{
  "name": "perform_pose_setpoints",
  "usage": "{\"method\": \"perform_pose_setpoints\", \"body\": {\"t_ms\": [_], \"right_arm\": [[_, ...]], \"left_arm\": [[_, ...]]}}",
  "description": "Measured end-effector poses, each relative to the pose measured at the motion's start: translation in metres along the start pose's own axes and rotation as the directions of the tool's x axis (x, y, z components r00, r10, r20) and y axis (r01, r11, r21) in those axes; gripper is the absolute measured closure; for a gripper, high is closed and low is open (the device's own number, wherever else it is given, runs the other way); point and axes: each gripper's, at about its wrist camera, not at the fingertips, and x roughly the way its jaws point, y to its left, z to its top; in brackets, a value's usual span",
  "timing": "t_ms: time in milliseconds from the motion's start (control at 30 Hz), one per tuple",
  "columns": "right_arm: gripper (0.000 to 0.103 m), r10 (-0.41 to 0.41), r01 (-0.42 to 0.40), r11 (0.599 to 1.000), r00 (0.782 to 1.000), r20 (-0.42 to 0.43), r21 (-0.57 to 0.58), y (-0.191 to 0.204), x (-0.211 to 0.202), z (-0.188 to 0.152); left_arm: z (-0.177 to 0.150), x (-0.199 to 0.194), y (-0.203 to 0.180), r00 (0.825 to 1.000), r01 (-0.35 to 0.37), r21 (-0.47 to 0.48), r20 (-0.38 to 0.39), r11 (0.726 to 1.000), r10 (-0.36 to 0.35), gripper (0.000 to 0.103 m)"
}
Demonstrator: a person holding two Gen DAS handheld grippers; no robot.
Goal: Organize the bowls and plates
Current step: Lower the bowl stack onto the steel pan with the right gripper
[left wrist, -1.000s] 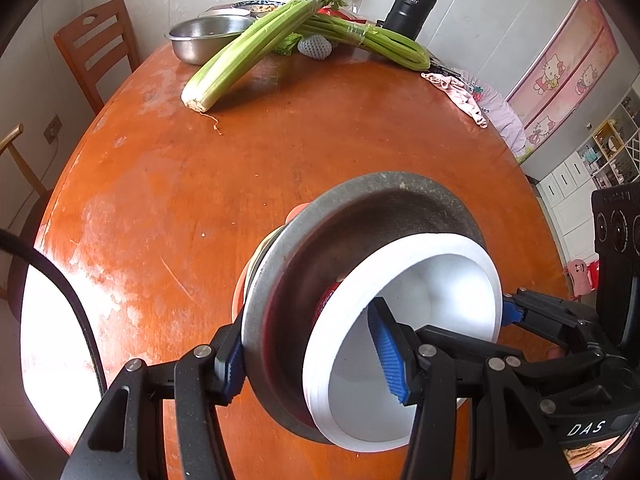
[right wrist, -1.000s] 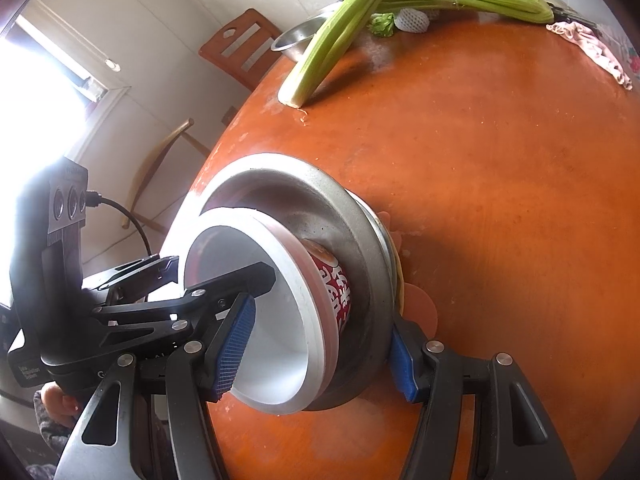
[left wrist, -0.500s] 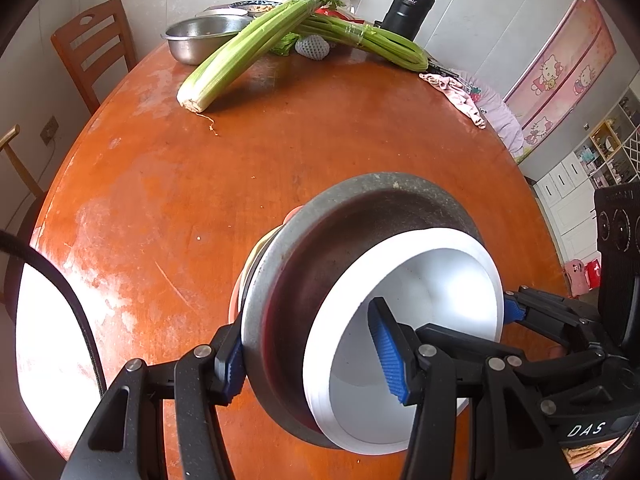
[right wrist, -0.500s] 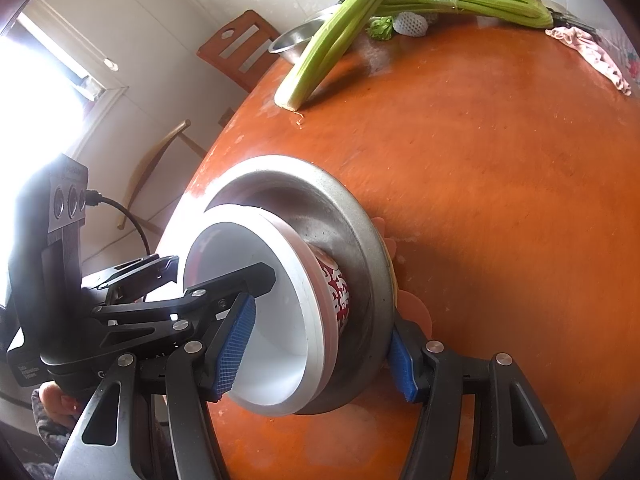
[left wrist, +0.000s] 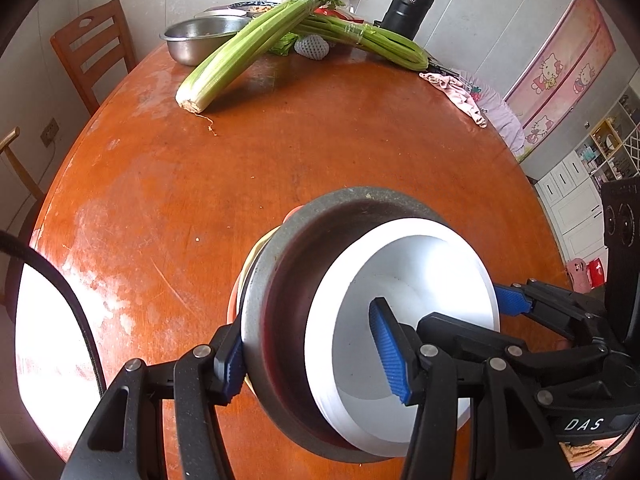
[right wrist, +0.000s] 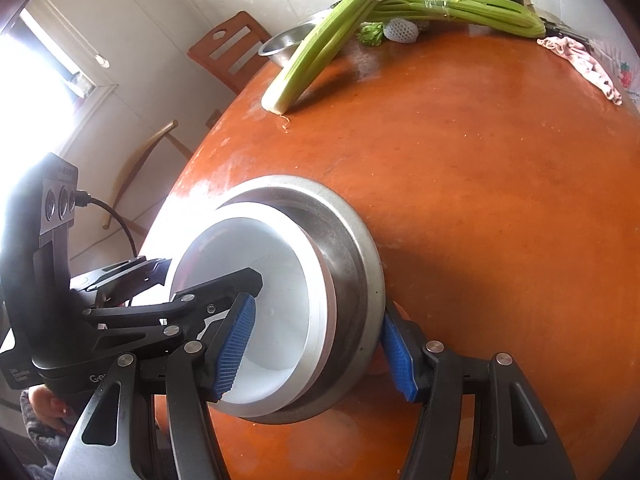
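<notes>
A white bowl (left wrist: pixel 416 320) sits nested inside a steel bowl (left wrist: pixel 304 280), and the pair rests on what looks like a thin stack of orange and pale plates (left wrist: pixel 240 300), of which only the edges show, at the near edge of the round orange-brown table (left wrist: pixel 280 152). The stack is gripped from both sides. The left gripper (left wrist: pixel 316 354) has one blue pad inside the white bowl and the other against the outer rim of the steel bowl, pinching the nested walls between them. The right gripper (right wrist: pixel 316 344) does the same from the opposite side: one pad inside the white bowl (right wrist: pixel 276 300), one outside the steel bowl (right wrist: pixel 352 264), closed on the walls. Well apart, at the far side of the table, lie two bundles of celery (left wrist: pixel 248 44), one leaning on another steel bowl (left wrist: pixel 196 38), with a black flask (left wrist: pixel 408 4) and a pink cloth (left wrist: pixel 456 90) near them. A wooden chair (left wrist: pixel 92 48) stands just beyond the table's far left edge.
</notes>
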Motion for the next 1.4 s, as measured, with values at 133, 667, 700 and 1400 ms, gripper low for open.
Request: {"method": "perform_pose_setpoints", "body": {"t_ms": [133,667,700,1400], "right_arm": [[0.039,-0.029,0.029,0.999,0.999,0.017,-0.022,0.003,-0.003,0.000],[0.039,-0.043,0.043,0.999,0.999,0.004,0.001,-0.008,0.004,0.000],[0.039,-0.041,0.041,0.999,0.999,0.005,0.003,-0.009,0.004,0.000],[0.039,-0.048,0.050,0.998,0.996,0.077,-0.033,0.004,-0.027,-0.011]], "left_arm": [[-0.001,-0.001,-0.001,1.000,-0.007,0.006,0.004,1.000,0.007,0.048],[-0.003,-0.020,-0.004,0.997,-0.053,0.011,0.064,0.999,0.052,0.048],[-0.004,-0.022,-0.005,0.996,-0.058,0.012,0.073,0.998,0.057,0.047],[-0.020,-0.066,-0.018,0.979,-0.119,0.023,0.168,0.993,0.114,0.042]]}}
